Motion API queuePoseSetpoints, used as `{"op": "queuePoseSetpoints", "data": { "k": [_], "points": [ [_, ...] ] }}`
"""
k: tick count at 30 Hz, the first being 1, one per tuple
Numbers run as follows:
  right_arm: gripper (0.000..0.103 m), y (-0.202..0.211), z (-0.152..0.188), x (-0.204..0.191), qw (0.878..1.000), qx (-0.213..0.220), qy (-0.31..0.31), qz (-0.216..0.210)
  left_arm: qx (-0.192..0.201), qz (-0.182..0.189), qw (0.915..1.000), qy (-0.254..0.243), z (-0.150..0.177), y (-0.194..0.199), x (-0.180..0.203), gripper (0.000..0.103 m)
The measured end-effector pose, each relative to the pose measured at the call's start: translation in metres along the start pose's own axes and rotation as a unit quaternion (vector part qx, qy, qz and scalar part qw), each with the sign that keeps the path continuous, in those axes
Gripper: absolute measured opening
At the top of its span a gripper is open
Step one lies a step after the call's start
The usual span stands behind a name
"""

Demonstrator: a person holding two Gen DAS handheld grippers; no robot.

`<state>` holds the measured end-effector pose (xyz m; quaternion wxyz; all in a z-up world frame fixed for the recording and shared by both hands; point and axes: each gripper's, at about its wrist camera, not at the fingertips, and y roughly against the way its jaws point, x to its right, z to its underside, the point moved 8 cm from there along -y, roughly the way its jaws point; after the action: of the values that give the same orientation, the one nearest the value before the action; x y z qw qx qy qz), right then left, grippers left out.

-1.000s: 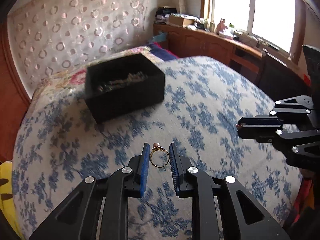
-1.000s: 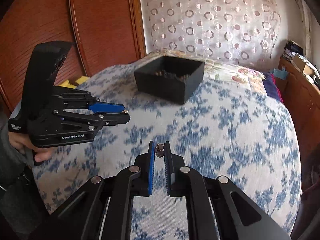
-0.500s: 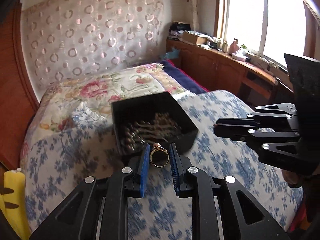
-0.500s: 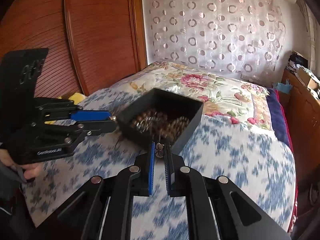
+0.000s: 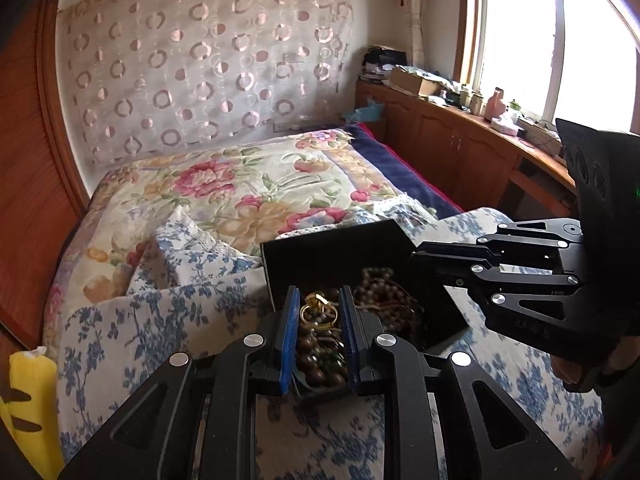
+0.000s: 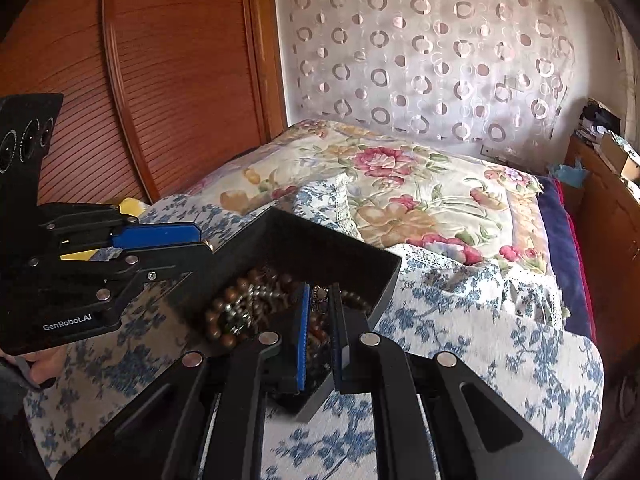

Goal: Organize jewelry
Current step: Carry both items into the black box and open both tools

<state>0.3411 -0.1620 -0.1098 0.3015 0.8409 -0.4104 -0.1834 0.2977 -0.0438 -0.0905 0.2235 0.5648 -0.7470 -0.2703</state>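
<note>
Both tongs have moved from above the blue-flowered bedspread to over the black box, which half a second ago lay just ahead of them. The left tongs stay clenched on the gold ring, held between the blue pads above the brown beads in the box; its hoop faces the camera, its stone end upward. The right tongs keep pinching a small trinket, too blurred to tell its shape or axis. Only the right view shows the beaded tangle filling the box's near corner; only the left view shows the window.
</note>
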Motion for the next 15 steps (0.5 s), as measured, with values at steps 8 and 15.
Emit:
{"op": "queuePoseSetpoints", "data": {
  "k": [8,15],
  "points": [
    [0.015,0.000,-0.005,0.012,1.000,0.011,-0.018,0.001,-0.003,-0.001,1.0000,-0.002,-0.010,-0.015,-0.003,0.019],
    [0.020,0.006,-0.006,0.019,1.000,0.018,-0.024,0.003,-0.004,-0.003,1.0000,-0.003,-0.019,-0.026,-0.003,0.019]
  ]
}}
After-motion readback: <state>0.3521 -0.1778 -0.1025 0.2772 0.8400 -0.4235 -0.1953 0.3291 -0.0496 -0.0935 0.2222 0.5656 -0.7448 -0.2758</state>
